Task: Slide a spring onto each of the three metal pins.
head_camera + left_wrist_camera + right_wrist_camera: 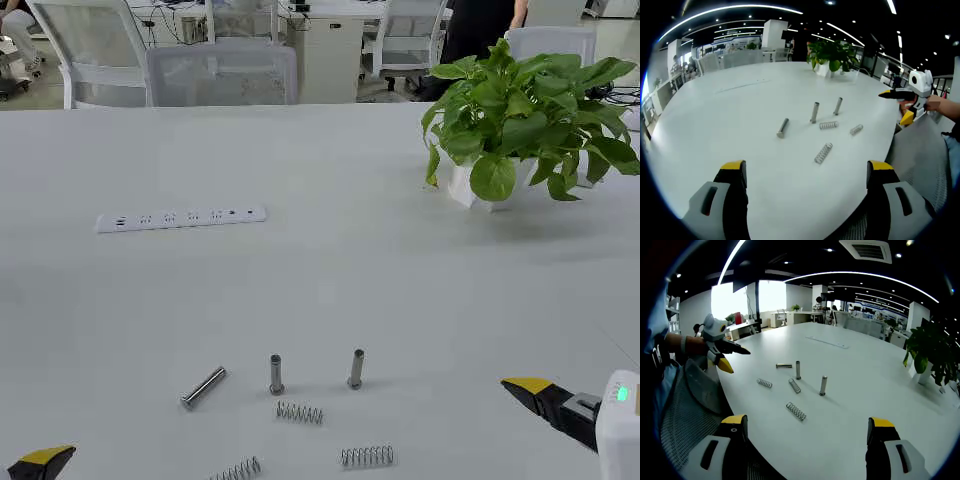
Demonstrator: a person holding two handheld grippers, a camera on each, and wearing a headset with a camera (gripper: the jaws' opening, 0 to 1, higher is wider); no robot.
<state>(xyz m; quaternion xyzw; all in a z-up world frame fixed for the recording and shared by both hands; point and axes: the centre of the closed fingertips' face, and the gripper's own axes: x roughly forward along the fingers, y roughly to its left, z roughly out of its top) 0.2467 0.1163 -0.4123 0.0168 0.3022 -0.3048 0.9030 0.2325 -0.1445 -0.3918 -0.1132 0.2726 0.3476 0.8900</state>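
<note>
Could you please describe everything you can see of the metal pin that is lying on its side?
The lying pin is a short, shiny, silver-grey cylinder that looks like steel, with a wider flat head at its near-left end. It rests flat on the white table, set diagonally with the plain end pointing away and to the right. It is the leftmost pin; the middle pin stands upright to its right, apart from it. It carries no spring, and only the table touches it.

Bare white tabletop [330, 290] lay open between the long white power strip [180, 218] and the two upright grey steel pins [276, 374] — the leafy green potted plant [520, 120] crowded the far right corner.
</note>
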